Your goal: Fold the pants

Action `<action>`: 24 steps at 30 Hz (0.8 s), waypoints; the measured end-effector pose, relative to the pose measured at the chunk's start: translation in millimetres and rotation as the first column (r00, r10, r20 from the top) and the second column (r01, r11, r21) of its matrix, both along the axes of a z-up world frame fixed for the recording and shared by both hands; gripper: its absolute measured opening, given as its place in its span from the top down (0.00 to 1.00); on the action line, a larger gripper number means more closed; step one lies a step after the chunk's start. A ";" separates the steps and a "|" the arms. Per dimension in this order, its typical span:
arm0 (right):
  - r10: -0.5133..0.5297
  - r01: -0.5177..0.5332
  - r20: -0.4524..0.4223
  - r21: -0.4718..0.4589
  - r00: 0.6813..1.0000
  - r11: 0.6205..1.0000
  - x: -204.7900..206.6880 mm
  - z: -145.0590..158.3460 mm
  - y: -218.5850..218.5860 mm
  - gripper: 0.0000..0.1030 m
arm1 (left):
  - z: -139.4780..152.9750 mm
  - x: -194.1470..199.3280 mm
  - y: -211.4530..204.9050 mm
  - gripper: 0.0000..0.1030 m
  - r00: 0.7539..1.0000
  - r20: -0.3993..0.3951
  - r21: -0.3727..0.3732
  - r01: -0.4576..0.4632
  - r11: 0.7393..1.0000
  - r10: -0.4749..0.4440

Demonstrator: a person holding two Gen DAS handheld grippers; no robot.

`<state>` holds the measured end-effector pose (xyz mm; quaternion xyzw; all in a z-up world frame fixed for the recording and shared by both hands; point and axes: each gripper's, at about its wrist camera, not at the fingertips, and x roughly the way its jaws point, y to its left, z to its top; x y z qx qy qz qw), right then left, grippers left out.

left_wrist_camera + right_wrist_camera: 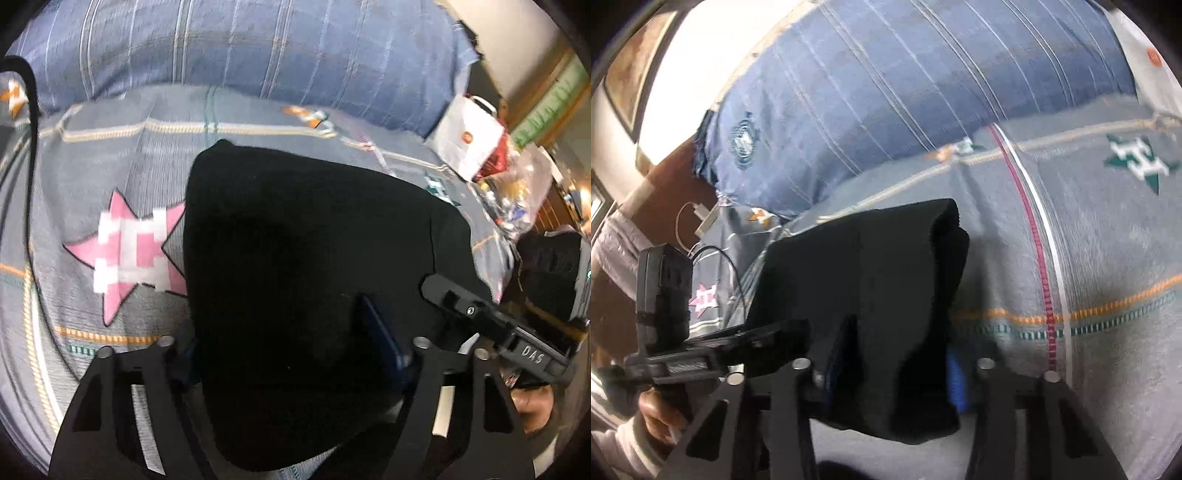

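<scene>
The black, soft-knit folded pants (306, 295) were seen lying on a bed under a grey patterned cotton bedsheet (122, 155), near a blue striped pillow (258, 48). The left gripper (291, 354) was spread wide astride the near edge, its pads seemingly not pressing. The right gripper (890, 365) was partly closed around a bunched fold; whether it was pinched could not be told. The fabric was judged light, limp and thick where layered, best taken at corners.
</scene>
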<state>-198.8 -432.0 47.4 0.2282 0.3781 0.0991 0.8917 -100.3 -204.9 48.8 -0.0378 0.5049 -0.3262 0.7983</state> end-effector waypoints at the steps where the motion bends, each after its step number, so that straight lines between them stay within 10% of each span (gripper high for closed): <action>1: 0.015 -0.015 0.015 -0.018 1.000 1.000 -0.7 8.9 5.0 0.60 | 6.5 0.8 4.6 0.33 1.000 0.004 -0.015 -0.010 1.000 0.010; 9: 0.094 -0.088 0.106 -0.064 0.990 0.994 41.9 59.6 39.2 0.60 | 60.6 40.2 44.3 0.33 0.993 0.093 -0.045 -0.068 0.997 0.072; 19: 0.101 -0.121 -0.105 -0.200 0.989 0.972 135.7 -2.6 76.6 0.55 | -10.0 103.0 74.2 0.32 0.982 -0.014 0.086 -0.186 0.979 0.188; 24: 0.067 -0.079 -0.053 -0.261 0.996 0.962 111.4 14.1 70.3 0.54 | 0.2 95.9 86.0 0.31 0.976 0.017 0.076 -0.219 0.973 0.219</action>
